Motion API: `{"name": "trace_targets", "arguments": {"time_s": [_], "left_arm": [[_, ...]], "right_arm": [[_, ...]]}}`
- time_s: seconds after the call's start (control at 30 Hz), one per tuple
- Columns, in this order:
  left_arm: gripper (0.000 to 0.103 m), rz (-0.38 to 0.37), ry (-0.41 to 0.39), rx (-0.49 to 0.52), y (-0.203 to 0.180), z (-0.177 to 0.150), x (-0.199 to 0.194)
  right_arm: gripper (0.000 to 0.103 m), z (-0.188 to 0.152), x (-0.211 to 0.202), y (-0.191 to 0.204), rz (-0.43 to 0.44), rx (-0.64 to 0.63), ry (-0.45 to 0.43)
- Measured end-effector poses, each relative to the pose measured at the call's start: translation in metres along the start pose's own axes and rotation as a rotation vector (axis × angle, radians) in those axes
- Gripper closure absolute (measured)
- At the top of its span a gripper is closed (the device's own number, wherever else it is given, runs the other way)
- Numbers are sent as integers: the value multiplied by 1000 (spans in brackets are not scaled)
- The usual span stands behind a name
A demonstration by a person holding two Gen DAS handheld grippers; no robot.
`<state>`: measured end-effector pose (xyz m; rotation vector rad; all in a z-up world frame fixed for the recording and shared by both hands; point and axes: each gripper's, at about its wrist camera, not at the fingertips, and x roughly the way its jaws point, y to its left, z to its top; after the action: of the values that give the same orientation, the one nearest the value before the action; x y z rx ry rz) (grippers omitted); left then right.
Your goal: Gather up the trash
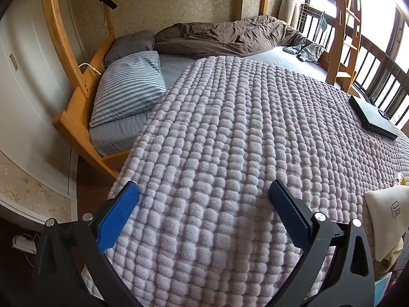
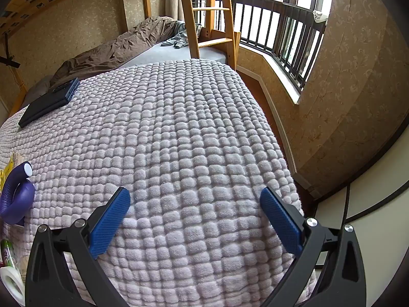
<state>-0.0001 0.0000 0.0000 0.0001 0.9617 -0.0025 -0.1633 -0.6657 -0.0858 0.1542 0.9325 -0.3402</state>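
Observation:
My left gripper (image 1: 204,192) is open and empty, held over the near end of a pale pink knobbly blanket (image 1: 242,140). My right gripper (image 2: 195,197) is open and empty over the same blanket (image 2: 179,128). At the right edge of the left wrist view lies a white bag with dark print (image 1: 388,215), with a yellow scrap (image 1: 404,181) above it. At the left edge of the right wrist view are a yellow wrapper (image 2: 5,171), a purple curved object (image 2: 16,197), a green bottle (image 2: 7,253) and a white tape roll (image 2: 11,284). All are partly cut off.
A black flat box (image 1: 372,115) lies on the blanket; it also shows in the right wrist view (image 2: 48,101). A striped pillow (image 1: 130,87), a brown duvet (image 1: 225,37) and a wooden ladder (image 2: 204,12) lie beyond. A railed window (image 2: 281,25) is at right.

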Motion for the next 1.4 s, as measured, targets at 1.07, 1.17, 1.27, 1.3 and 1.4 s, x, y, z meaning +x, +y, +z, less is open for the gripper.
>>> {"name": "trace_targets", "arguments": {"time_s": [1.07,1.17,1.27,1.3,1.4], "left_arm": [[1,1,-1,1,0,0,0],[1,1,-1,0,0,0,0],[1,1,-1,0,0,0,0],[1,0,-1,0,0,0,0],[1,0,-1,0,0,0,0]], "right_arm": [[3,0,3,-1,-1,-1,9],[3,2,3,1,0,0,9],[3,1,3,0,0,-1,9],[3,2,3,1,0,0,9],[3,1,3,1,0,0,9]]}}
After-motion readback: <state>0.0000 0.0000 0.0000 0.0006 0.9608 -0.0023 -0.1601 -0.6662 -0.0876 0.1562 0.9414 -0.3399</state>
